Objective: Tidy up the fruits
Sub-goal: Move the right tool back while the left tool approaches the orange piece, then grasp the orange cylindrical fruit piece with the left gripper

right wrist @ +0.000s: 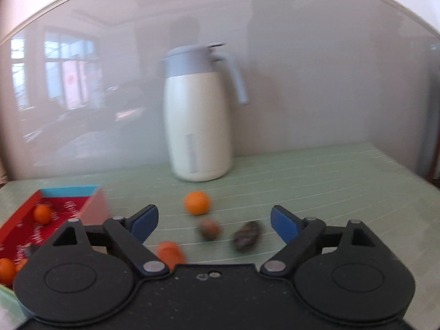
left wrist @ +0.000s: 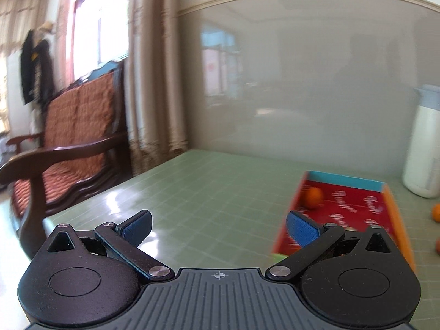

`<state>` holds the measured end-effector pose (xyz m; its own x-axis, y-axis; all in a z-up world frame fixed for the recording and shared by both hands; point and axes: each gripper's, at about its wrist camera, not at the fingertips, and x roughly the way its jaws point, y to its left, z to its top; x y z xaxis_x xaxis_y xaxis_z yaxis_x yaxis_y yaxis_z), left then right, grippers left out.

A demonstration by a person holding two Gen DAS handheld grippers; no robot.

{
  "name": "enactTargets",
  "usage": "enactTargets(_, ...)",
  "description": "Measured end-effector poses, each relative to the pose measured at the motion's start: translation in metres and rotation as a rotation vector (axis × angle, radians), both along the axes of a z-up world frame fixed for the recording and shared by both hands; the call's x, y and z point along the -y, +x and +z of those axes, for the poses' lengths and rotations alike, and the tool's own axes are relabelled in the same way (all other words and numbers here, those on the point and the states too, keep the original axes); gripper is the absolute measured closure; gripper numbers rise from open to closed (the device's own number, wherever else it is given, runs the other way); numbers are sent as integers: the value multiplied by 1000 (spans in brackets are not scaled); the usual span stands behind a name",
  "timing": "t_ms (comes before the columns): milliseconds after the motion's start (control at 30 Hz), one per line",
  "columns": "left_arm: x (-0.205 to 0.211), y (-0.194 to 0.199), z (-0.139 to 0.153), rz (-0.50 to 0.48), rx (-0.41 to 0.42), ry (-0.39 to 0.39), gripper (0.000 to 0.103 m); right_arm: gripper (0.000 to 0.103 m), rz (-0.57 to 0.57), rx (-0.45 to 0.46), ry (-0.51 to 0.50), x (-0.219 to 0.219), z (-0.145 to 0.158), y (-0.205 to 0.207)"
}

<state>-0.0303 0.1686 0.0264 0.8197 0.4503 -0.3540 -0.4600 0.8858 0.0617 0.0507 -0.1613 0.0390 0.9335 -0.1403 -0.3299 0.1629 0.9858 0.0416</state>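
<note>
A red box [left wrist: 354, 206] with a blue far wall lies on the green table; an orange [left wrist: 312, 197] sits inside it. In the right wrist view the box [right wrist: 24, 214] is at the left with several oranges in it, one being [right wrist: 41, 214]. Loose on the table are an orange [right wrist: 196, 202], two dark brown fruits [right wrist: 209, 228] [right wrist: 246, 235] and an orange-red fruit [right wrist: 170, 253]. My left gripper [left wrist: 218, 227] is open and empty, left of the box. My right gripper [right wrist: 214, 224] is open and empty above the loose fruits.
A white jug [right wrist: 199, 115] with a grey lid and handle stands near the back wall; it also shows in the left wrist view [left wrist: 423, 143]. A wooden armchair [left wrist: 68, 143] stands beyond the table's left edge. Two fruits [left wrist: 436, 213] lie right of the box.
</note>
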Motion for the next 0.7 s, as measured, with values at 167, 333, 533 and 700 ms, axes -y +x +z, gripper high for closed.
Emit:
enactTargets(167,40,8,2,-142,4,24,0,11,-122,12,-20,30,1,-11)
enactTargets(333,86,12,3,-305,24,64,0,2,-224,38,-18,60,2,-23)
enactTargets(533,146,26,3,-453,21,102,0,2,-332,30,-5,97,-2,-34)
enactTargets(700,185,41,2,-546,-5,100,0,0,-417,24,-3,122,-5,-45)
